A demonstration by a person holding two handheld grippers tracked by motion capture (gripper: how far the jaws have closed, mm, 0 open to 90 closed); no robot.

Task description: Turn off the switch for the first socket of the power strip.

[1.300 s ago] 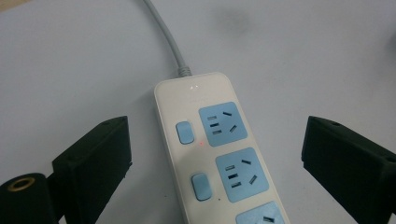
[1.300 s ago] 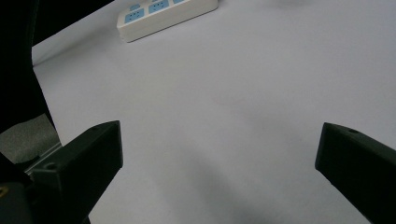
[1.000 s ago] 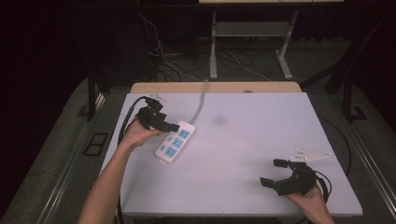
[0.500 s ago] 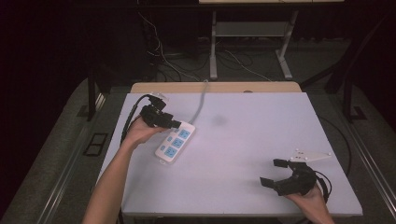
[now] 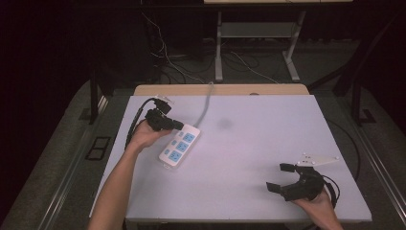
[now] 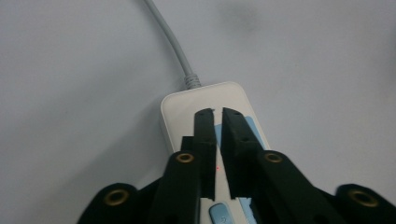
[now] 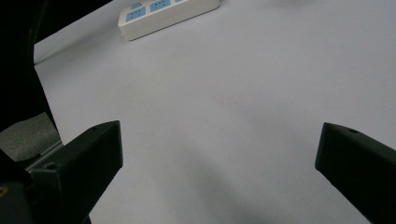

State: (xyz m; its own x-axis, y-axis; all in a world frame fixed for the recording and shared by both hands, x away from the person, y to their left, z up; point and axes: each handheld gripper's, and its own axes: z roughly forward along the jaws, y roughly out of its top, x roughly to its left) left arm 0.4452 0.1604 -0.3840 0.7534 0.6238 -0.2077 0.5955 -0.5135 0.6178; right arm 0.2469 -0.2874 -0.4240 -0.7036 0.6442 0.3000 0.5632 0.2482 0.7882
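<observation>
Two jaws of my left gripper [image 6: 218, 114] sit nearly shut over the power strip [image 6: 205, 100], frame centre; my right gripper [image 5: 280, 176] gapes wide, lower right.

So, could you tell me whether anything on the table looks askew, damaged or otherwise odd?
Little stands out. The power strip lies slanted across the table, not square to its edges, with its grey cord running off the far edge. There is also a faint dark smudge on the tabletop beside it. No damage shows.
</observation>
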